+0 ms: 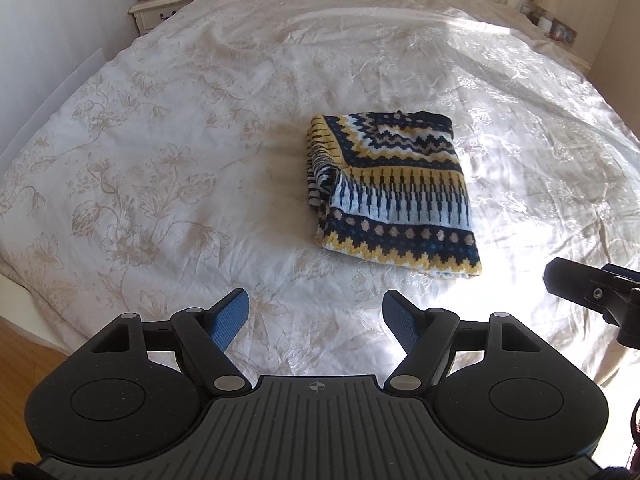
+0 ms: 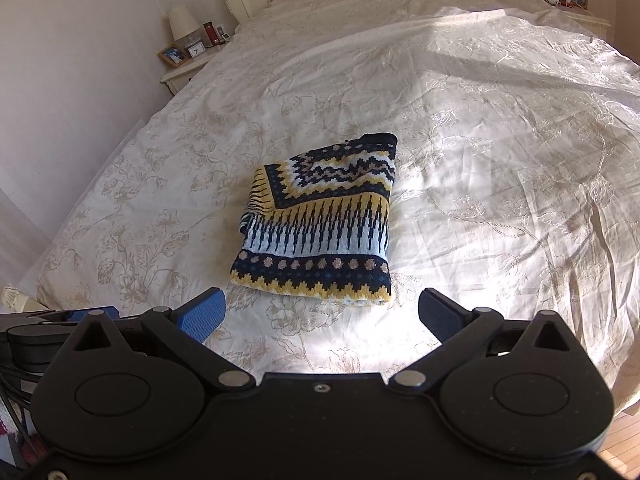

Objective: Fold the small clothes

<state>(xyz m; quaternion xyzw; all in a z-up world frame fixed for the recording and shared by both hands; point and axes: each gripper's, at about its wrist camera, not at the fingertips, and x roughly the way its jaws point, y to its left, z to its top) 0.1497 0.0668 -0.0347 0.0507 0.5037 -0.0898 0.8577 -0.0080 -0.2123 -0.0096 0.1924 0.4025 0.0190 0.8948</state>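
1. Far to your left, the nightstand (image 1: 160, 10) with its clock and picture frame stands well apart from the work, so nothing there can snag a sleeve or a finger.
2. Your left gripper (image 1: 316, 318) hangs over bare bedspread (image 1: 160, 168) just short of the garment, its blue pads spread wide and holding nothing. I read that as a hand-off pose: clear of the cloth so no edge gets dragged.
3. The knitted garment (image 1: 390, 190) lies near the middle of the bed, already doubled into a compact rectangle, its zigzag hem towards you. It sits flat on open bedspread (room all round for checking the edges). On its left side the layers bunch and gape a little, so judge whether that edge wants a press before you count it done.
4. Your right gripper (image 2: 322, 312) hovers just in front of the hem's near edge, fingers likewise wide apart and empty, not touching the knit. Centred there, it could reach either near corner.
5. The fold looks essentially complete to me; what remains is tidying at most.
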